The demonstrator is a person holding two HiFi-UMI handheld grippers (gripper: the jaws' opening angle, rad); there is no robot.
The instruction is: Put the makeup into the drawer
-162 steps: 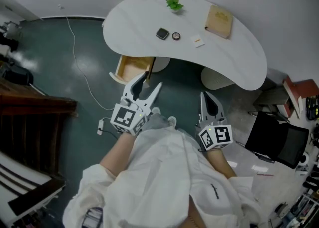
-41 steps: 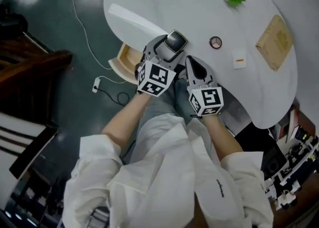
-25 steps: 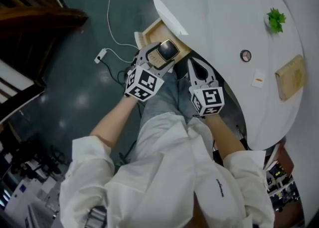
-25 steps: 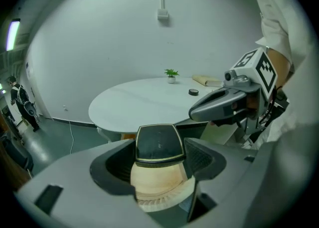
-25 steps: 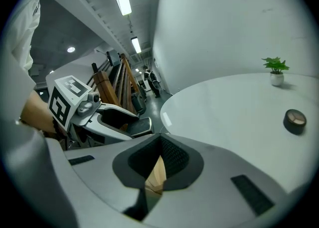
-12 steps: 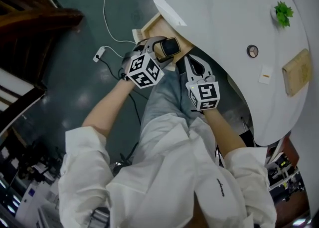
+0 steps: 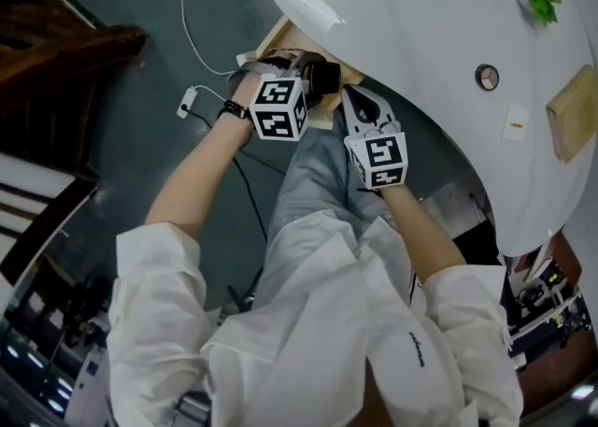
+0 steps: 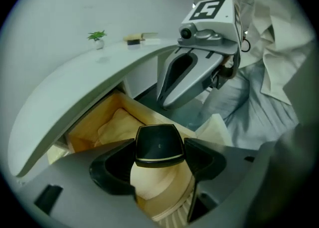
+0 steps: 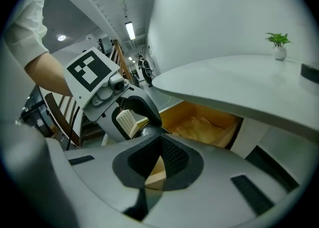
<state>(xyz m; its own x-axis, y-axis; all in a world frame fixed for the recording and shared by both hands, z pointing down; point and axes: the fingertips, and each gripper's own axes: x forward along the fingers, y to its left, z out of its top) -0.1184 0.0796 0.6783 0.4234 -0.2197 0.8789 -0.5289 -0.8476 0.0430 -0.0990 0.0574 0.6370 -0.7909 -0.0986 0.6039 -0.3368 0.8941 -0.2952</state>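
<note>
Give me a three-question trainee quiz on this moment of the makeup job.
1. True or false: the left gripper grips the black compact.
2. The wooden drawer under the white table is: A open, B shut, C lying on the floor.
3. Fill in: the jaws of the right gripper are ___, with nothing between them.
Key: 1 true; 2 A; 3 shut.

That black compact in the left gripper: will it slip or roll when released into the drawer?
Likely stiff: the compact shows no flex in the left gripper. Its glossy lid looks slippery, so it may slide. Flat, so rolling in the drawer seems unlikely.
</note>
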